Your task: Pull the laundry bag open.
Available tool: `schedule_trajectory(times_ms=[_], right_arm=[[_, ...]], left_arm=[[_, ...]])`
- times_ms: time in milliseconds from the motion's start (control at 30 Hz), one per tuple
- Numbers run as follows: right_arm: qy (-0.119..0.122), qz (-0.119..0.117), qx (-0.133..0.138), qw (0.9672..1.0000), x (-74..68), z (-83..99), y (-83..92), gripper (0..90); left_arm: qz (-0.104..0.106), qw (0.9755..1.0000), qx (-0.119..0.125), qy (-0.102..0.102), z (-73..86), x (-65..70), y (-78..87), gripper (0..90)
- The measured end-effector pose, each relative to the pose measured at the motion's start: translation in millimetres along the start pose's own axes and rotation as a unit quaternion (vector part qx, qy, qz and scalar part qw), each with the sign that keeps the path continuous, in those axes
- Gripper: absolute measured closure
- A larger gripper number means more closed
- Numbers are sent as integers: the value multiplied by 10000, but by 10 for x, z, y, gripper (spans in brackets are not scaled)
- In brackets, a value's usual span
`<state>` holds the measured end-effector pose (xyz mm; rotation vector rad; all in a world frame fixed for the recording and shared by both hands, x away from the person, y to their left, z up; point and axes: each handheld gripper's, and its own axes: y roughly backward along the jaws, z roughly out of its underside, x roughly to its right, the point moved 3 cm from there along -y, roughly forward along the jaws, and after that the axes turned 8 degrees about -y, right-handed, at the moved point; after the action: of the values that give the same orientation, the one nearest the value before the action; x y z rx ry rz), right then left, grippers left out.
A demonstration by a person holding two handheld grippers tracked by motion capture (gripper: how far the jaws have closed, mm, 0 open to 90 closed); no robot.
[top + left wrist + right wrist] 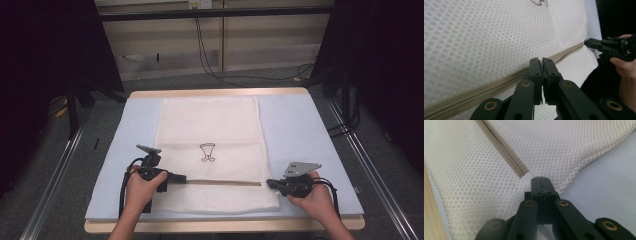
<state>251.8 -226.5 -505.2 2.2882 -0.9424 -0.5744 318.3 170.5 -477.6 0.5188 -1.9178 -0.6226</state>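
Note:
A white mesh bag (210,125) with a small black drawing (208,152) lies flat on the blue-grey mat (300,130). A beige zipper (225,182) runs across its near end. My left gripper (184,178) is at the zipper's left part, its jaws shut on the zipper line (486,86), and whatever sits between the tips (541,60) is hidden. My right gripper (269,183) holds the bag's right edge. It is shut (540,178) on the white tab (526,178) where the zipper (501,147) ends. The right gripper (587,42) also appears far off in the left gripper view.
The mat covers a wooden table whose front edge (225,226) lies just beyond the bag's near end. Bare mat (609,182) lies to the right of the bag. Dark frames and cables (205,55) stand beyond the table's far side.

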Motion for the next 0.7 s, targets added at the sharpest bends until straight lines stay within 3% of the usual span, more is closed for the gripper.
schedule_trajectory(times_ms=[533,633,700], right_arm=[[-10,1,-5,10000,0,0,0,900],[-8,0,0,10000,0,0,0,900],[-9,1,0,10000,0,0,0,900]], left_arm=[[-95,9999,100,35,37,-107,147,872],[-6,9999,92,47,39,-108,162,872],[-80,9999,99,47,40,-117,172,872]])
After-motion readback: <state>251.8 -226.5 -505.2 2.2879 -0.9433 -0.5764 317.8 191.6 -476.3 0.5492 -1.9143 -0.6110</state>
